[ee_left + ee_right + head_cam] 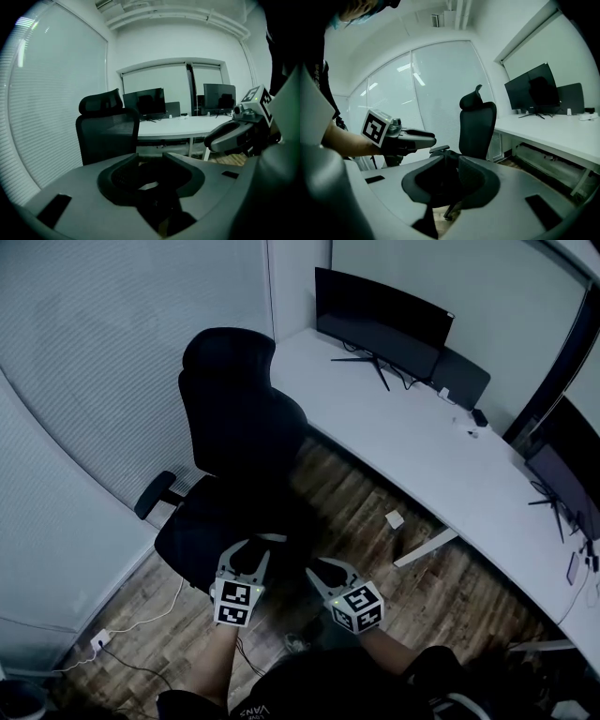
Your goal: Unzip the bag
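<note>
Wood floor [366,498], curved white desk [422,446], black office chair [239,427]. Left gripper [249,545] and right gripper [323,568] hover beside its seat, jaws partly apart and empty; the bag cannot be made out.

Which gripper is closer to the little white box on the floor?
Right. The right gripper hovers just left of the white box; the left gripper is farther left, by the black chair.

Monitor [562,476] cut off at right edge, small white object [395,518] on floor unidentifiable
</note>
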The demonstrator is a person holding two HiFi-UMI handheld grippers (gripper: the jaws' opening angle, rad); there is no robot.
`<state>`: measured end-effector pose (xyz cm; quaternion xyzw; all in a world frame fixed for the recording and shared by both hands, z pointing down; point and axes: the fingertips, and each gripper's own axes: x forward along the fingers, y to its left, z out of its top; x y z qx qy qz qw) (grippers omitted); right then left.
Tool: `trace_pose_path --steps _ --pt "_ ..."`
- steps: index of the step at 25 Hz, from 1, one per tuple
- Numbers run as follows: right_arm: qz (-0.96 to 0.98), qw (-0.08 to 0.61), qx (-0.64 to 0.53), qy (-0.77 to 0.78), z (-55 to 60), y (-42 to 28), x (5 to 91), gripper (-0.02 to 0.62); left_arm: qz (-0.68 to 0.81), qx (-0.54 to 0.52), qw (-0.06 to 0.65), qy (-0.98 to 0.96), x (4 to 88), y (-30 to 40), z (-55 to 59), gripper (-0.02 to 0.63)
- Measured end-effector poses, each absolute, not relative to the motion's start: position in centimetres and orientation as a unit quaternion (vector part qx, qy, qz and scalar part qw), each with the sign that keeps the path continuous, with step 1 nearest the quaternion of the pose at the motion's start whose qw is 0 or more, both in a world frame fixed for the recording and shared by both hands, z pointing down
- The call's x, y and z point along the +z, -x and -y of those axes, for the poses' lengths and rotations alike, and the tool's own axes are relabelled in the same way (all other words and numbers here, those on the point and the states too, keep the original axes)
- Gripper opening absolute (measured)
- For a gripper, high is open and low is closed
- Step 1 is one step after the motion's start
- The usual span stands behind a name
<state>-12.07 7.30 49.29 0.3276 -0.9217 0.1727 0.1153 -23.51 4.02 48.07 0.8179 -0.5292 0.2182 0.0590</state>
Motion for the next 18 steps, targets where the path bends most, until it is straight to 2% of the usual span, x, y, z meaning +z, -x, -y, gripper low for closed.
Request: trace_pose_path --steps 8,18 --pt "0.936 0.119 0.143 -0.300 -6.7 10.1 46.5 0.061 0.581 0.200 0.046 -0.788 44.7 22.7 -8.5 0.081" --pt "0.957 0.123 0.114 -0.238 -6.1 6.8 43.4 0.052 0.650 0.158 0.057 -0.741 41.5 18.3 -11.5 0.035"
